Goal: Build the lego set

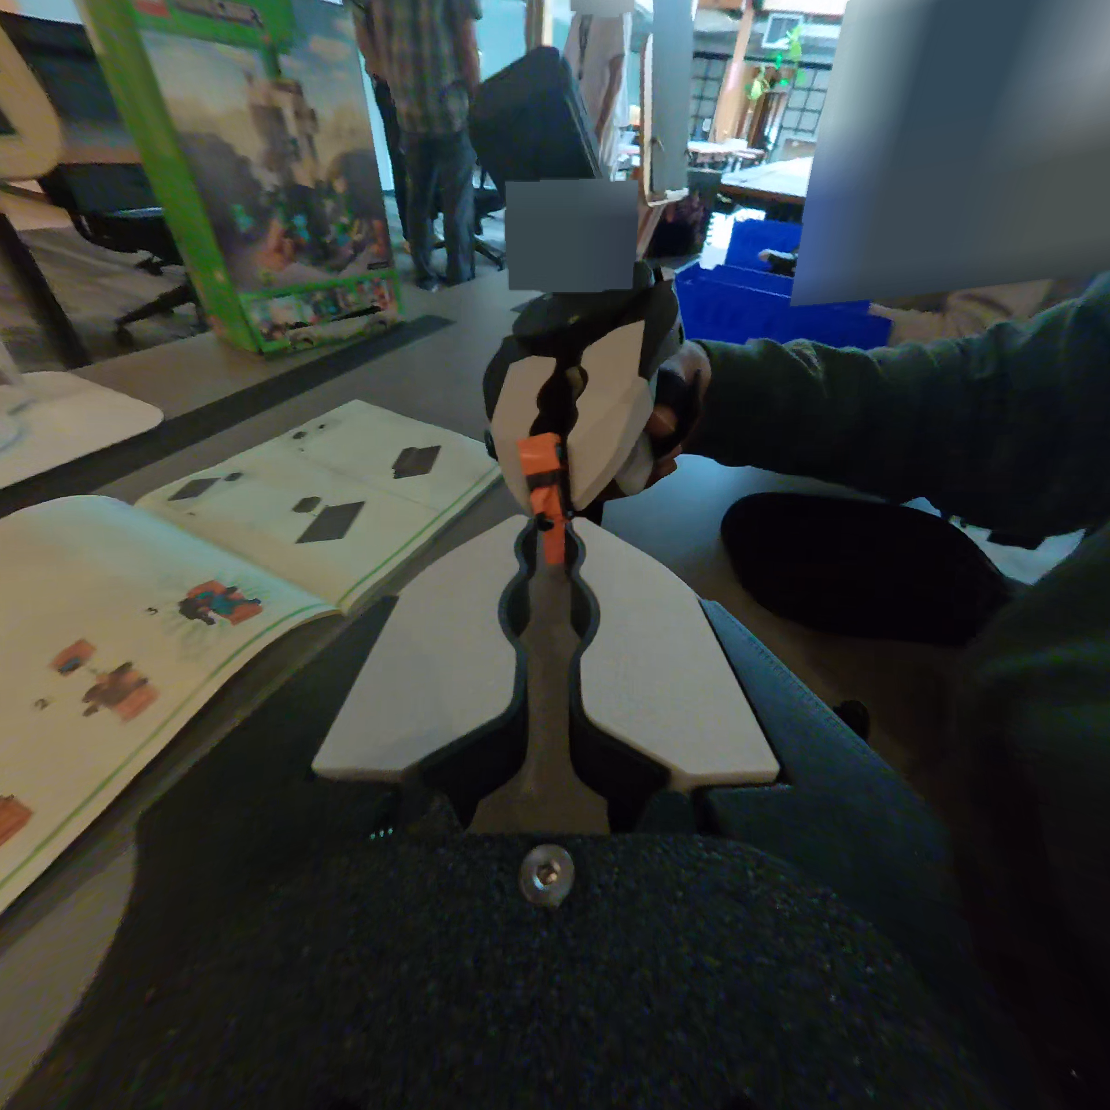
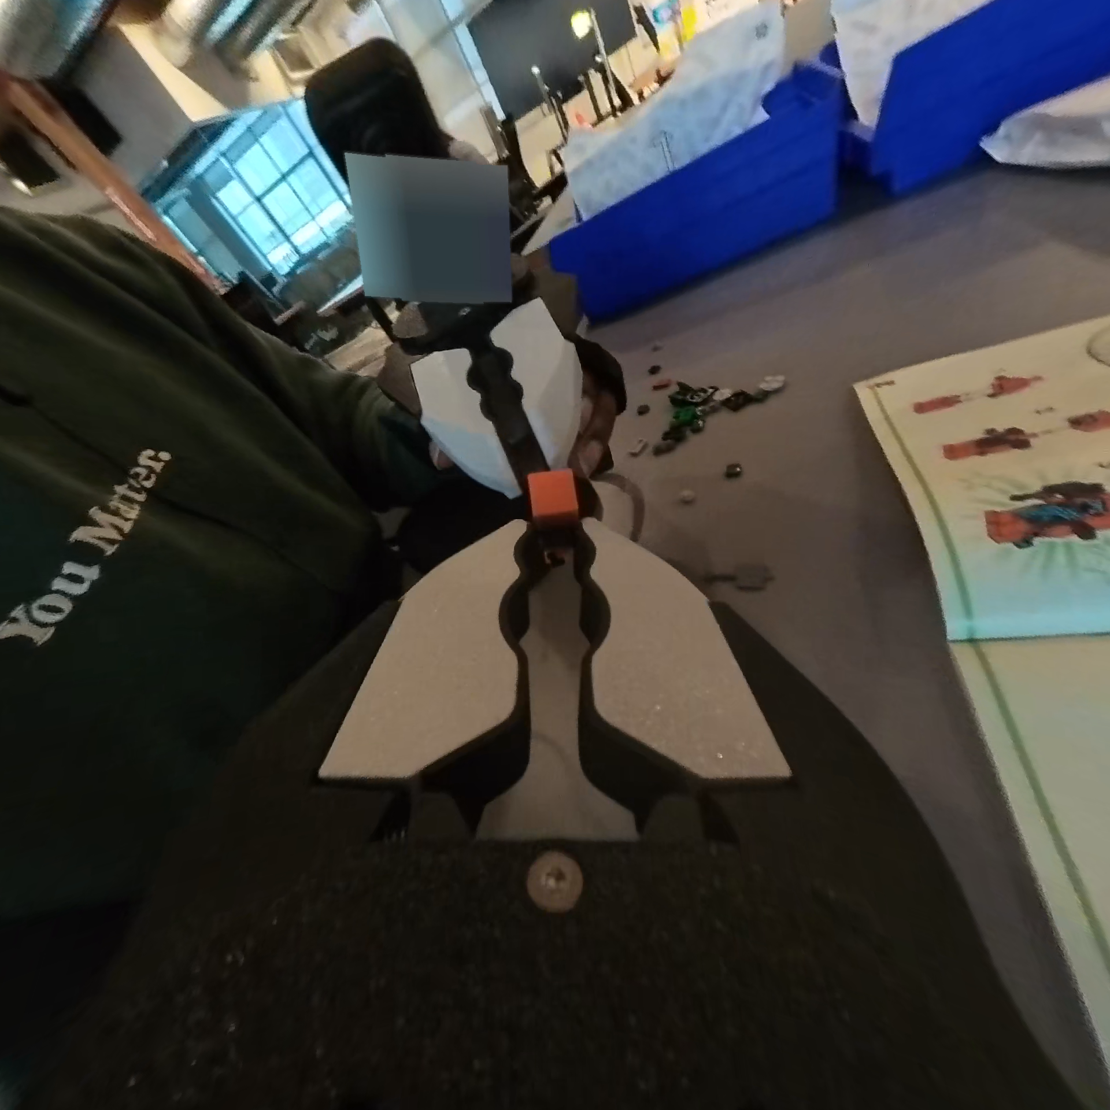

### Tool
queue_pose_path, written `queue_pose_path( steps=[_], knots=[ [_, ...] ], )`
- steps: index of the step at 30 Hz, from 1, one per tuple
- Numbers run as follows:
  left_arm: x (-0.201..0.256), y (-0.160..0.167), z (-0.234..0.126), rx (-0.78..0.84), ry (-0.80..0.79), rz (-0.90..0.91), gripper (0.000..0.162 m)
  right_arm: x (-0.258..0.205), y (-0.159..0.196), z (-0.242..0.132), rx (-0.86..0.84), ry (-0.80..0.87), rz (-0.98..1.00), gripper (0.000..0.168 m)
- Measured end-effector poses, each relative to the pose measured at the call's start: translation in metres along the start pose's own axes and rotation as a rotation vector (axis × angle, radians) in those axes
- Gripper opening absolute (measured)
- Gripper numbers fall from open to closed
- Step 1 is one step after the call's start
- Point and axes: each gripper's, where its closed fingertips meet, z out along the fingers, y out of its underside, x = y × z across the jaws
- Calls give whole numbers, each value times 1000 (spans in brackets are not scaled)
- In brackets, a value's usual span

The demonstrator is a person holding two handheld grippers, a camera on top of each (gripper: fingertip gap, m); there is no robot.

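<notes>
Both grippers meet tip to tip on one small orange-and-black lego assembly [image 1: 545,489], held up above the grey table [image 1: 661,540].

The left gripper [image 1: 551,543] pinches the assembly's lower end; the right gripper [image 2: 551,543] clamps its black base from the opposite side. An open white instruction booklet [image 1: 240,540] lies to the left, and loose small lego pieces [image 2: 697,408] are scattered near a blue plastic bin [image 2: 709,222].
</notes>
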Motion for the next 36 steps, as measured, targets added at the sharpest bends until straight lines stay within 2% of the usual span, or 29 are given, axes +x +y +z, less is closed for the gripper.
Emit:
queue_pose_path(
  steps=[8, 15, 29, 36],
  knots=[
    [12, 3, 3, -25, 71, -15, 7, -13, 2, 2, -21, -31, -104, 11],
    [13, 11, 6, -93, 63, 4, 5, -11, 10, 2, -87, 9, -176, 11],
    [7, 25, 7, -166, 59, -182, 5, 4, 21, 6, -171, 139, -213, 11],
    [8, 26, 8, -139, 108, -313, 4, 4, 23, 6, -175, 177, -230, 11]
  ],
)
